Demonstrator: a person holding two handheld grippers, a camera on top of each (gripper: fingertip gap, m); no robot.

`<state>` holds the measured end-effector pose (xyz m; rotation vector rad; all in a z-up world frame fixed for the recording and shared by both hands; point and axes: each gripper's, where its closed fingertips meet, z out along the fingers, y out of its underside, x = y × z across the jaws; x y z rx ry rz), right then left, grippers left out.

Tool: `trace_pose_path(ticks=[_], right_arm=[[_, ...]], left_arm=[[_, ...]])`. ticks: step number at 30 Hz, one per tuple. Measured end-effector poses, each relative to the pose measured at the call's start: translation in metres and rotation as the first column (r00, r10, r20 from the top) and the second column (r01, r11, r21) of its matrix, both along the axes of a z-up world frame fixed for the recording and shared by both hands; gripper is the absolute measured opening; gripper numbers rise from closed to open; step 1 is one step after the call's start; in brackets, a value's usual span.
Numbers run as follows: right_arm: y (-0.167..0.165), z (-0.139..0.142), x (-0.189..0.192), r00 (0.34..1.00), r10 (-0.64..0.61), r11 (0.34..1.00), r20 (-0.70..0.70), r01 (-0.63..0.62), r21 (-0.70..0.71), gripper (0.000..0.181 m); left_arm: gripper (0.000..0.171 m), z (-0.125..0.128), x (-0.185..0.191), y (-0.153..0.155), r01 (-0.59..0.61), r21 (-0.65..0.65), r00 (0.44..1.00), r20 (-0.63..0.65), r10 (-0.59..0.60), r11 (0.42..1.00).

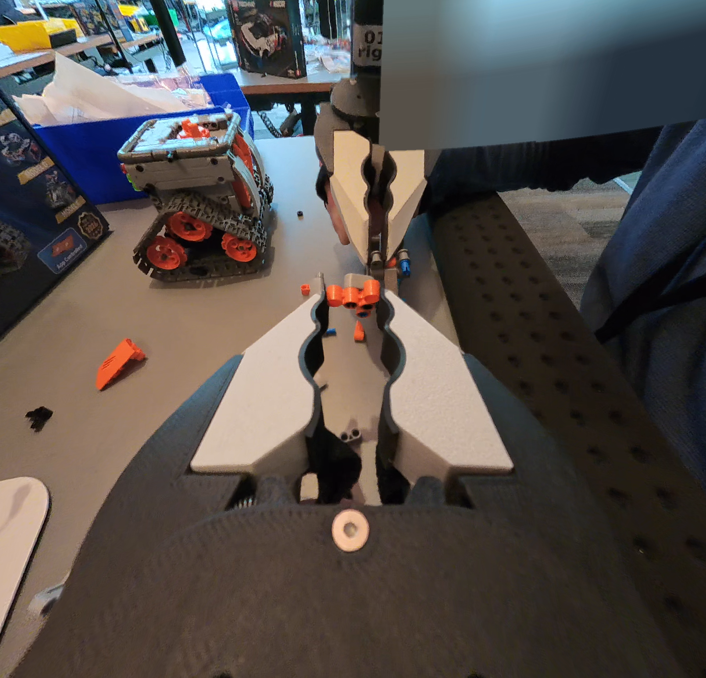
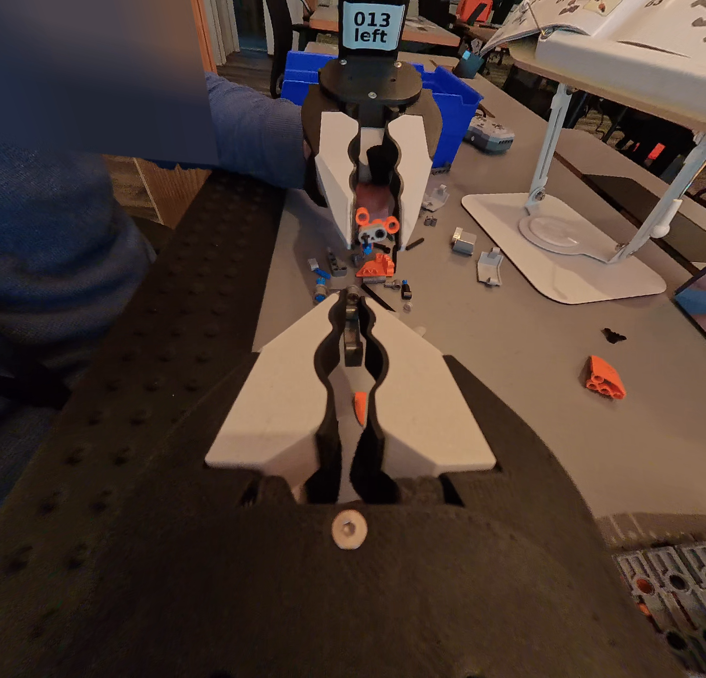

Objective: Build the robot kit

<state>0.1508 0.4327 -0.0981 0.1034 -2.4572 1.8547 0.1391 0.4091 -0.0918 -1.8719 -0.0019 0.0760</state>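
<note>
Left gripper (image 1: 353,296) jaws part-open, pinching an orange-and-grey piece (image 1: 353,293) crosswise at the tips. Right gripper (image 2: 353,296) directly opposite, tips nearly meeting; jaws closed on a grey peg piece (image 2: 352,331), lengthwise along the jaws.

Two small brick assemblies pinched at the fingertips, raised over the grey worktop (image 1: 214,338).

Clamped at the tips of the left gripper (image 1: 353,296): orange and grey connector piece (image 1: 353,292), round holes facing out, blue pin below. Nipped in the right gripper (image 2: 352,296): dark grey beam piece (image 2: 352,335) with a metal-coloured pin end at the tip, standing lengthwise between the fingers (image 2: 290,377). Both pieces just apart, tips facing, loose small parts (image 2: 376,266) on the worktop beneath.
</note>
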Motion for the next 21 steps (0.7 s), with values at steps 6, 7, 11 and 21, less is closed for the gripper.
trace_pose_path(ticks=[6, 7, 11, 21], right_arm=[[-0.009, -0.015, 0.005, 1.000, 0.012, 0.998, -0.014, -0.011, 0.062, 0.005], [-0.010, -0.018, 0.005, 1.000, 0.013, 0.997, -0.007, -0.013, 0.072, 0.005], [-0.017, -0.039, 0.008, 0.998, 0.021, 0.987, 0.053, -0.029, 0.160, 0.005], [-0.013, -0.070, 0.008, 0.999, 0.010, 0.942, 0.041, -0.023, 0.334, 0.007]], left_arm=[[0.024, -0.016, 0.003, 0.000, 0.007, -0.083, 0.999, -0.053, -0.011, 0.997], [0.024, -0.020, 0.002, -0.001, 0.007, -0.099, 0.998, -0.061, -0.013, 0.995], [0.024, -0.039, 0.005, -0.003, 0.027, -0.176, 0.999, -0.021, -0.031, 0.984], [0.024, -0.064, 0.006, -0.005, 0.039, -0.279, 0.999, -0.014, -0.044, 0.960]])
